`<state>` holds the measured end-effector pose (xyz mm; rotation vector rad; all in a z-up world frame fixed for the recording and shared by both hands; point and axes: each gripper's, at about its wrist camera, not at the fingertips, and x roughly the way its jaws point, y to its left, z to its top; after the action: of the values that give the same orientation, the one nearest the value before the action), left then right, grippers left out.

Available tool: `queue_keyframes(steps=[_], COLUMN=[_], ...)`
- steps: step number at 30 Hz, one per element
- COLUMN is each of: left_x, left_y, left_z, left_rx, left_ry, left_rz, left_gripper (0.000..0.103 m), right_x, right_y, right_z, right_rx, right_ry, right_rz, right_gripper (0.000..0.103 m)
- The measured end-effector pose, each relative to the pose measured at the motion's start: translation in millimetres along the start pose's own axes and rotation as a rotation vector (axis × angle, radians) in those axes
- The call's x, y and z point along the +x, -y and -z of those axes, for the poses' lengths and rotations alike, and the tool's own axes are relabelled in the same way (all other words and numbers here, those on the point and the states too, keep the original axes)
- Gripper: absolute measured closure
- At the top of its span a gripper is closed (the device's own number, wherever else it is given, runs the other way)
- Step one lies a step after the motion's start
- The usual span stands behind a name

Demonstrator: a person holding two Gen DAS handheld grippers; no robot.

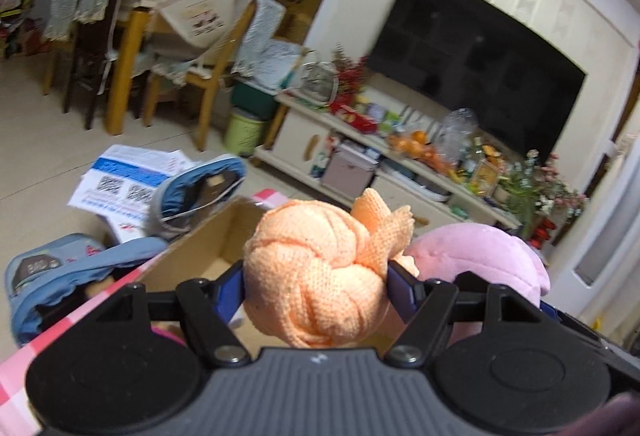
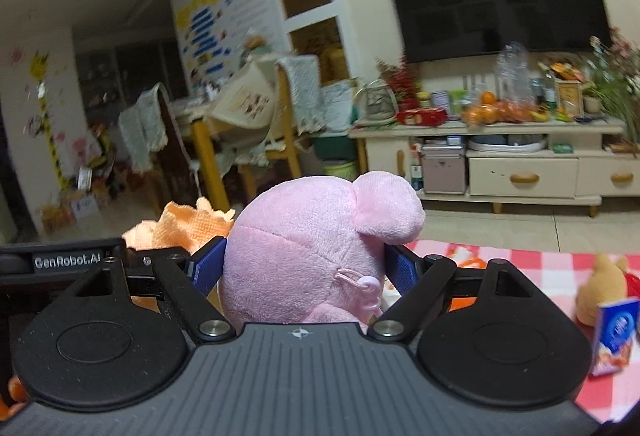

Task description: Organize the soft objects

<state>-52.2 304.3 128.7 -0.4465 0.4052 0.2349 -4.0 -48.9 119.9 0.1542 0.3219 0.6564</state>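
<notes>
My left gripper (image 1: 316,284) is shut on an orange knotted cloth (image 1: 320,276) and holds it above an open cardboard box (image 1: 212,236). My right gripper (image 2: 306,260) is shut on a pink plush toy (image 2: 304,248), held up just right of the cloth. The pink plush also shows in the left wrist view (image 1: 480,256), and the orange cloth shows in the right wrist view (image 2: 188,224). A tan plush toy (image 2: 600,288) lies on the red checked tablecloth (image 2: 500,256) at the right.
A blue and white carton (image 2: 614,336) stands by the tan plush. Blue bags (image 1: 200,191) and papers (image 1: 120,179) lie on the floor left of the box. A TV cabinet (image 2: 520,163) and wooden chairs (image 1: 208,75) stand beyond.
</notes>
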Motion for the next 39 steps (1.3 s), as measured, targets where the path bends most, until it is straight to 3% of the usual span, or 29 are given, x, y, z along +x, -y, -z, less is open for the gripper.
queue_keyframes(steps=[8, 14, 23, 39], left_x=[3.3, 2.3, -3.1, -3.8], left_y=[-11.3, -7.0, 1.2, 34.7], left_z=[-0.5, 0.4, 1.3, 14.4], left_rx=[-0.028, -0.02, 0.013, 0.105], left_ry=[-0.022, -0.03, -0.003, -0.011], left_rz=[-0.091, -0.094, -0.081, -0.03], left_gripper=[0.029, 0.027, 0.023, 0.013], right_x=[18.4, 5.7, -25.1, -97.4], right_y=[-3.9, -8.4, -6.2, 24.2], right_z=[13.0, 23.0, 13.1, 49.2], right_rx=[-0.09, -0.123, -0.079, -0.027], right_ry=[-0.099, -0.125, -0.049, 0.01], right_rz=[-0.021, -0.037, 0.026, 0.213], right_gripper=[0.0, 0.0, 0.0, 0.0])
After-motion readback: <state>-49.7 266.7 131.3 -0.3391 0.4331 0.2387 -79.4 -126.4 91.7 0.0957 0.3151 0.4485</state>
